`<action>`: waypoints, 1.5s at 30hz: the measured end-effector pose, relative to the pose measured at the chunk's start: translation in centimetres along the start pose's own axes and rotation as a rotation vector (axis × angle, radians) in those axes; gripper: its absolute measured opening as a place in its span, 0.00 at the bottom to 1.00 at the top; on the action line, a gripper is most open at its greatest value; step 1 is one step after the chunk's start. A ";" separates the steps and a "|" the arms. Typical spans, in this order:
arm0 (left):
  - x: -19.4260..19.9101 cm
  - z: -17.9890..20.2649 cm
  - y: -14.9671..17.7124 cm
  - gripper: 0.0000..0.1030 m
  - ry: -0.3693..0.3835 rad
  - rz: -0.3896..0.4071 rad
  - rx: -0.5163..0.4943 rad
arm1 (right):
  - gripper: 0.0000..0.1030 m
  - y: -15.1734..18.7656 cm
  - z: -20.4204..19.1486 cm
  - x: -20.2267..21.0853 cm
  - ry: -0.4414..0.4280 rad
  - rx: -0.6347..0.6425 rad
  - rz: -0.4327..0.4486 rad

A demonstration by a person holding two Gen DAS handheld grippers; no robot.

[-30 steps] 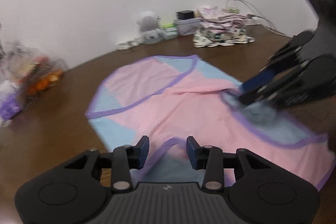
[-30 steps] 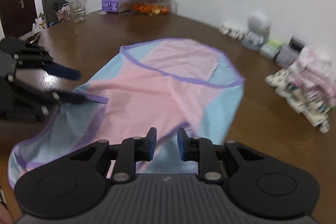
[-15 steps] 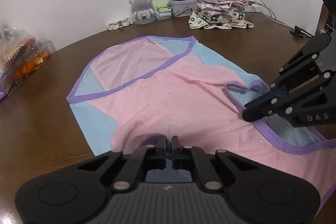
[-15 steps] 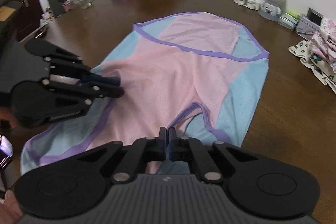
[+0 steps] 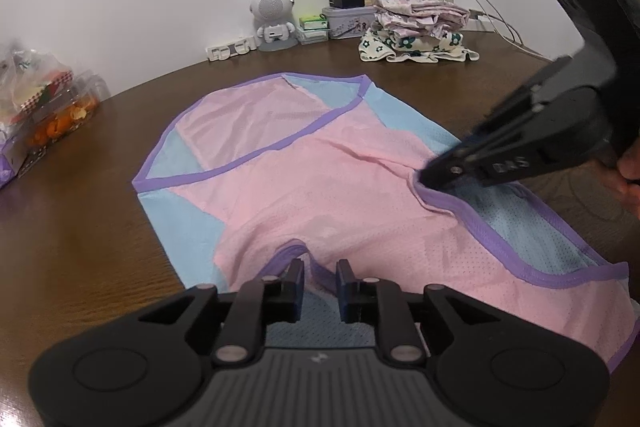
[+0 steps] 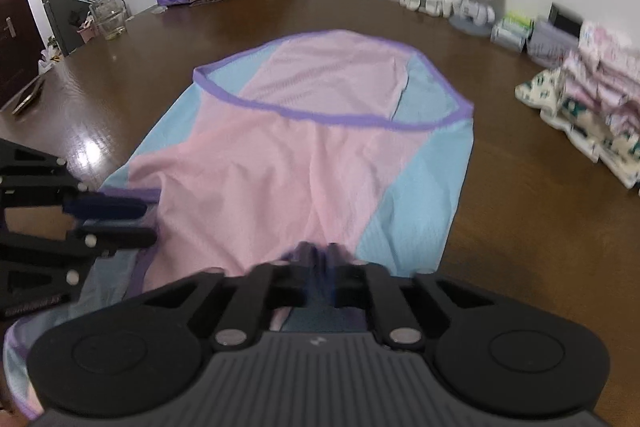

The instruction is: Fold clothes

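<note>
Lying flat: pink-and-blue garment (image 5: 320,183) spread on the brown counter (image 5: 80,227), purple trim around edges.
Left claw (image 5: 319,281): released, fingers apart, straddling the purple-trimmed hem at 6 o'clock.
Right claw (image 6: 318,259): blurred; fingers close together on hem fabric, grip cannot be confirmed.
Background: folded clothes pile (image 5: 416,27) at 1 o'clock, robot-shaped speaker (image 5: 272,19) at 12.

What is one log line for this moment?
left tongs: open at purple hem | right tongs: shut on pink-blue garment | garment: spread on wooden table
</note>
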State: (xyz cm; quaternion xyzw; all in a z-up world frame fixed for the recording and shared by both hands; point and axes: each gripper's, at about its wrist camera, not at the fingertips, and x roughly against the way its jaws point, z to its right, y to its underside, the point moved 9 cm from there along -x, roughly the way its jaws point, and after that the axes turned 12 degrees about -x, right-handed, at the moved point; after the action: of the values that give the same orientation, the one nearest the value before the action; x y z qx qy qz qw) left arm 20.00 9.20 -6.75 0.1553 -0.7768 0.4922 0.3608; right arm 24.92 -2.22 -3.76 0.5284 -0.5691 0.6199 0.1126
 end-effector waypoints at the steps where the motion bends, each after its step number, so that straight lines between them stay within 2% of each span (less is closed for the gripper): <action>1: 0.2 -0.2 0.1 0.16 0.001 0.003 0.006 | 0.01 0.4 0.0 0.4 -0.004 0.015 -0.009; 5: 1.2 -1.0 0.5 0.32 0.001 0.018 0.039 | 0.02 2.1 -0.1 2.2 -0.020 0.048 -0.040; 6: 1.5 -1.2 0.6 0.38 0.001 0.022 0.048 | 0.02 2.2 -0.1 2.7 -0.022 0.047 -0.035; 8: 2.0 -1.7 0.7 0.43 -0.012 0.030 0.059 | 0.05 1.8 0.0 3.7 -0.024 0.036 0.005; 11: 2.0 -2.3 0.9 0.43 -0.029 0.031 0.083 | 0.14 0.4 0.2 4.3 -0.031 0.000 0.082; 13: 1.8 -2.6 1.1 0.43 -0.036 0.028 0.093 | 0.15 -0.6 0.1 3.8 -0.039 -0.027 0.110; 17: 1.1 -3.0 1.8 0.31 -0.040 0.003 0.110 | 0.15 -0.9 -0.7 0.9 -0.033 -0.033 0.072; 20: 1.1 -3.2 2.6 0.32 -0.033 -0.007 0.119 | 0.15 0.1 -0.7 0.4 -0.005 -0.021 0.041; 22: 1.4 -3.4 2.8 0.40 -0.034 0.000 0.134 | 0.15 0.7 -0.7 0.3 0.011 -0.014 0.026; 24: 2.3 -3.6 2.6 0.60 -0.037 0.035 0.162 | 0.21 0.7 -0.9 1.8 0.004 -0.017 0.061; 25: 3.0 -3.8 2.4 0.66 -0.036 0.062 0.176 | 0.33 0.7 -1.0 3.0 -0.002 -0.012 0.093; 26: 3.7 -3.8 2.4 0.79 -0.035 0.083 0.183 | 0.49 0.6 -1.1 4.2 -0.007 -0.007 0.124; 27: 4.5 -3.7 2.5 0.90 -0.034 0.097 0.183 | 0.55 0.6 -1.2 5.5 -0.012 -0.002 0.156; 28: 5.2 -3.5 2.6 0.93 -0.032 0.112 0.184 | 0.64 0.6 -1.3 6.7 -0.018 0.003 0.187; 29: 5.9 -3.4 2.7 0.95 -0.031 0.127 0.184 | 0.73 0.6 -1.4 7.9 -0.023 0.008 0.216; 31: 7.4 -3.1 2.9 0.96 -0.028 0.156 0.185 | 0.82 1.4 -1.6 10.1 -0.028 0.027 0.252; 33: 8.8 -2.8 3.3 0.97 -0.025 0.179 0.187 | 0.85 2.8 -1.6 11.6 -0.028 0.048 0.266; 35: 9.8 -1.9 4.4 0.97 -0.010 0.183 0.195 | 0.92 4.6 -1.6 12.6 -0.024 0.055 0.271; 42: 13.0 1.9 8.5 0.97 0.032 0.190 0.221 | 0.95 12.1 -0.5 14.3 0.029 0.049 0.240; 45: 13.2 3.4 10.1 0.94 0.039 0.161 0.248 | 0.95 13.4 -0.3 14.3 0.031 0.028 0.234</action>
State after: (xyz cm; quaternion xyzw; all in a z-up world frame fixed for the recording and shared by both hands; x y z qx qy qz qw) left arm 3.50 12.44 -4.75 0.1262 -0.7129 0.6146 0.3132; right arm 8.86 -12.95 -0.38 0.4502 -0.6162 0.6450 0.0408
